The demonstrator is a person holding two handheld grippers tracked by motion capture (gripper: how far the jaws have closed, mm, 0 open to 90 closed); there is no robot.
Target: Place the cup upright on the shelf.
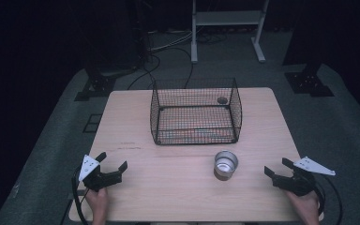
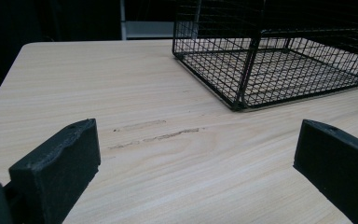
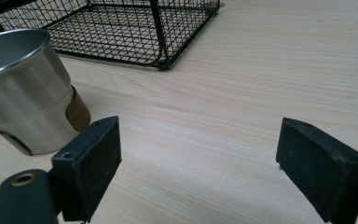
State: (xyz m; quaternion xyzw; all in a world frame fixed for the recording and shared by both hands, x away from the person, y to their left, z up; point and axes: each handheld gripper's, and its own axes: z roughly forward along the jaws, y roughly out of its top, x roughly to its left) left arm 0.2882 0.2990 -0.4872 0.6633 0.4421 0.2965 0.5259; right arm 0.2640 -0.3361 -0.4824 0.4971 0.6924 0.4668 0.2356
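A dark room surrounds a pale wooden worktop (image 1: 168,187), with grey floor, trailing cables and a white metal frame behind it.

Nearest the person, the two grippers sit low at the front corners of the worktop. The left gripper (image 1: 114,161) is at the front left, held in a hand (image 1: 97,199), its jaws spread wide with nothing between them; in the left gripper view they frame only bare wood with a few scuff marks. The right gripper (image 1: 277,167) is at the front right, in the other hand (image 1: 307,205), likewise wide open and holding nothing.

A little farther in stands a metal cup (image 1: 226,164), upright, mouth up, with a brown band low on its side. It is right of the worktop's middle, so it lies to the left of the right gripper and slightly ahead of it, near but not touching. In the right gripper view the cup (image 3: 25,88) stands just beyond the left-hand jaw, outside the gap. The left gripper is well apart from it, across the worktop. The right gripper looks the natural one to take it, and would need to swing leftward to bring the cup between its jaws.

Farther still, a black wire basket (image 1: 195,112) stands just behind the cup, apart from it, with a small dark object (image 1: 222,100) at its far right.
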